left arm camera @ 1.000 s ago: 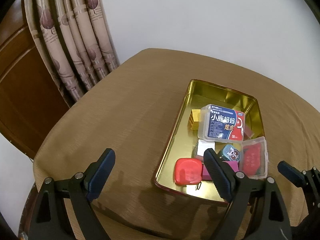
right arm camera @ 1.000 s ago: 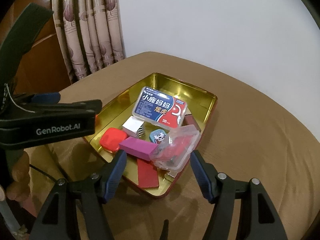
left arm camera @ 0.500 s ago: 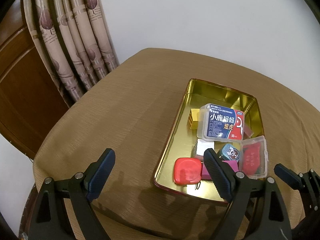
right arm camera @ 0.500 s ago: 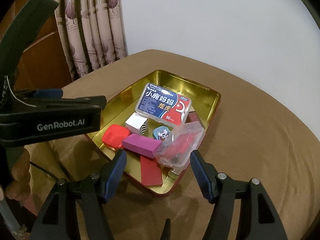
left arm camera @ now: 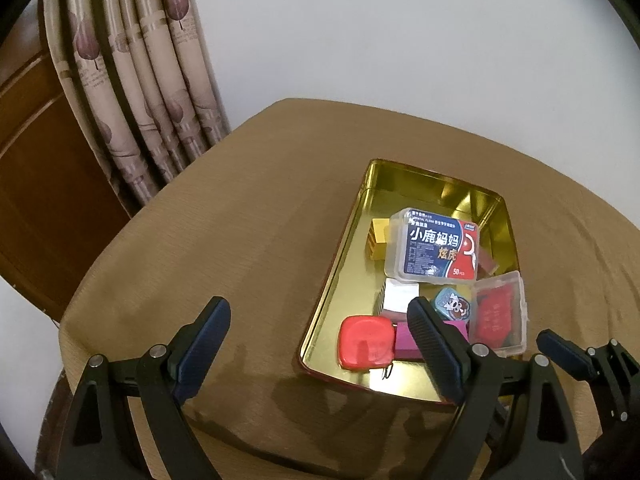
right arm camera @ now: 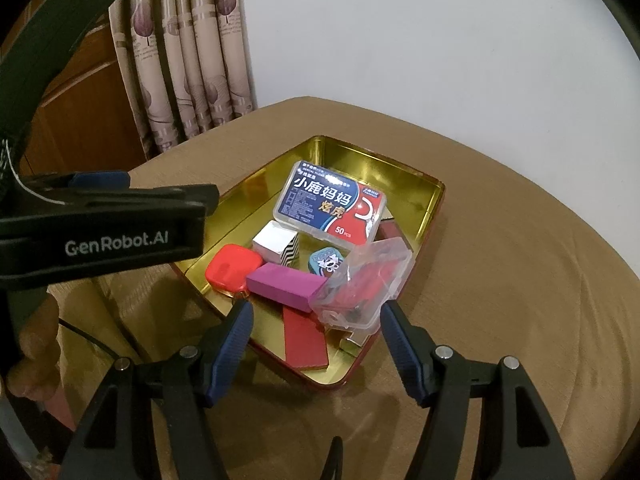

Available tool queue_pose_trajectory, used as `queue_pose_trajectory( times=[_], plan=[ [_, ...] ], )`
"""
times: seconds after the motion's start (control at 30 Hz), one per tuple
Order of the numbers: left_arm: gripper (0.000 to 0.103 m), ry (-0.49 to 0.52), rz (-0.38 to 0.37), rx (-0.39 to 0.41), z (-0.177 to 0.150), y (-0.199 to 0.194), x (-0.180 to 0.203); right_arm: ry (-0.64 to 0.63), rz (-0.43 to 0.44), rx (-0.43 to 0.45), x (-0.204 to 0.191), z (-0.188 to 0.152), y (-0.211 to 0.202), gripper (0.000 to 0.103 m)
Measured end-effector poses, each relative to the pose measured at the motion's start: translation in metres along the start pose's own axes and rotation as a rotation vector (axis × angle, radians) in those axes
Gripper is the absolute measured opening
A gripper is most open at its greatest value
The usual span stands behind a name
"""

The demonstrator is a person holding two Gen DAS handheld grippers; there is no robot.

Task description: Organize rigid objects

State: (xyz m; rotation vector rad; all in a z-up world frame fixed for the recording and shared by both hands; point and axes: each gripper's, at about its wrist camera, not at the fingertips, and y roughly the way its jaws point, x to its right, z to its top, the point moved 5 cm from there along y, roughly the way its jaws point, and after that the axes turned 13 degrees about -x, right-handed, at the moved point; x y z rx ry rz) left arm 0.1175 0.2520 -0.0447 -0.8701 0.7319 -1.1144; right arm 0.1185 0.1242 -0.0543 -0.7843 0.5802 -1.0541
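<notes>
A gold tin tray sits on the brown-clothed table and holds several small items. These include a blue floss box, a red rounded square, a magenta block, a clear case and a teal tin. My left gripper hangs open over the cloth by the tray's near left corner, with nothing between its fingers. At the tray's near end my right gripper is open too, just short of the clear case.
A white cube with zebra stripes, a yellow block and a flat red piece also lie in the tray. Patterned curtains and a wooden door stand behind the table on the left. A white wall backs the table.
Both views have drifted only slightly. The objects lie as before, and both grippers keep the same opening.
</notes>
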Motion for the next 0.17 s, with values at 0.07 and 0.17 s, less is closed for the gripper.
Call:
queue_pose_trajectory(
  times=[0.07,0.17],
  plan=[
    [0.088,0.003,0.000,-0.003,0.0001,0.0003,0.0005,-0.001,-0.002,0.000,-0.0007,0.0000,0.0002,0.068],
    [0.089,0.002,0.007,-0.001,0.0003,0.0000,0.0013,-0.001,-0.001,0.003,-0.0016,0.0002,-0.0003,0.068]
  ],
)
